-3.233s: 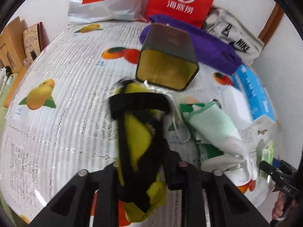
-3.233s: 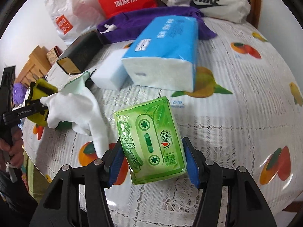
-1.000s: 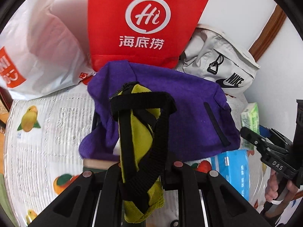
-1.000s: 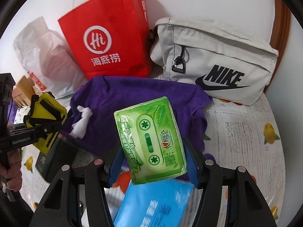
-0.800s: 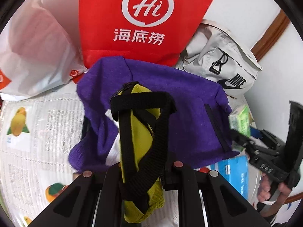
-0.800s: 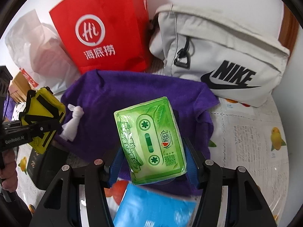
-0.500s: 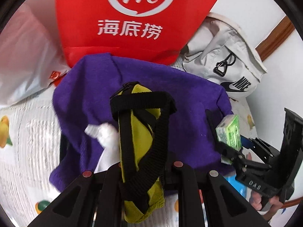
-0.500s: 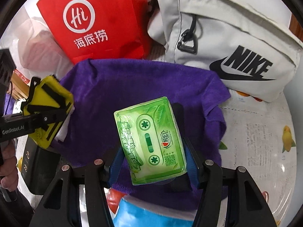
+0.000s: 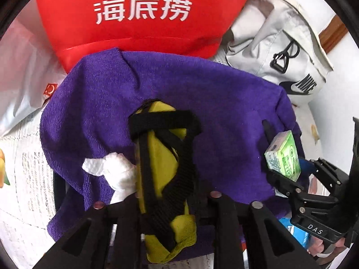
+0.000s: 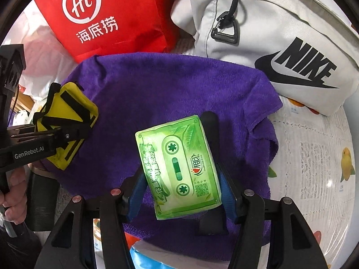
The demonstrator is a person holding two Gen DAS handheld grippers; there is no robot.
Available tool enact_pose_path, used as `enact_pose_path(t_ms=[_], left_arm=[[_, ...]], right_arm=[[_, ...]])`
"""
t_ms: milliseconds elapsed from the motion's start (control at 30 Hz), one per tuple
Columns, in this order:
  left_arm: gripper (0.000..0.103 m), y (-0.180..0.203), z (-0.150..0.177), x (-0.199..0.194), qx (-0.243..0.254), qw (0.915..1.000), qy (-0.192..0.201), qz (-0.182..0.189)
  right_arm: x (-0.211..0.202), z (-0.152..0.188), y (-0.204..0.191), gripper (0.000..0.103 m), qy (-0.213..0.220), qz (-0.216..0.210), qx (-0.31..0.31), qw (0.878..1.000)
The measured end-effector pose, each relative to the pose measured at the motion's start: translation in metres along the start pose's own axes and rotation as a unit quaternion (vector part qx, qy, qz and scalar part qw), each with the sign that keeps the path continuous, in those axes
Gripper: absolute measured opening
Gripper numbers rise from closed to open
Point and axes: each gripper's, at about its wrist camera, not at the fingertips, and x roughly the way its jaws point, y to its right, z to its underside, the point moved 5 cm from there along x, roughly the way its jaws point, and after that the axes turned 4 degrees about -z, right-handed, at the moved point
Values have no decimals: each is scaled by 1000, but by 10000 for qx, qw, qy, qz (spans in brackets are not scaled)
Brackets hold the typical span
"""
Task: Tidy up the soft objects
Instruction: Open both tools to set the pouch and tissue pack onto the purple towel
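The left hand-held gripper [image 9: 166,192] holds a yellow fabric pouch with black webbing straps [image 9: 163,168] between its 2 fingers. Its jaws have just been opening, and whether the pads press on the pouch at this moment cannot be told. The pouch hangs above a purple terry towel [image 9: 101,112] spread on the surface [image 9: 24,168], just beside a crumpled white tissue [image 9: 112,170] lying on the towel.

The right hand-held gripper [image 10: 179,192] is clamped on a green plastic-wrapped tissue pack printed with a cassette design [image 10: 179,168], its blue pads [image 10: 226,192] against the pack's 2 long sides. The pack is over the same towel, toward its right half.

Behind the towel stand a red paper bag with white lettering [image 10: 107,15] and a light grey fabric waist bag with a black logo [image 10: 280,33]. A blue pack [image 10: 143,260] shows at the towel's near edge.
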Motion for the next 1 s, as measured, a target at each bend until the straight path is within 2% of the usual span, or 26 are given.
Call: enact_pose_path(t_ms=[33, 67, 133, 233, 400, 533, 700, 867, 1000], left_arm=[[35, 1, 0, 1, 14, 10000, -20, -7], [48, 1, -1, 0, 22, 10000, -11, -12], [65, 2, -2, -6, 35, 9999, 129, -10], [66, 1, -2, -18, 48, 9995, 313, -46], [67, 1, 4, -38, 324, 9969, 483, -529], [67, -6, 14, -57, 327, 9948, 633, -734], [67, -17, 27, -87, 202, 9937, 820, -731], [67, -15, 52, -124, 182, 9885, 1263, -816], [67, -14, 77, -151, 175, 9861, 1416, -850]], right_arm=[[3, 0, 0, 65, 7, 5, -30, 10000], [2, -1, 0, 68, 23, 29, -46, 10000], [7, -6, -1, 81, 93, 66, -24, 9999], [1, -6, -2, 82, 152, 90, -75, 9998], [-14, -3, -4, 82, 271, 80, -41, 9996], [-25, 4, -6, 82, 238, 46, -63, 9997], [-44, 19, -13, 82, 260, 59, -129, 9996], [-79, 39, -25, 82, 575, 83, -131, 9982], [-108, 62, -32, 80, 753, -88, 41, 9971]])
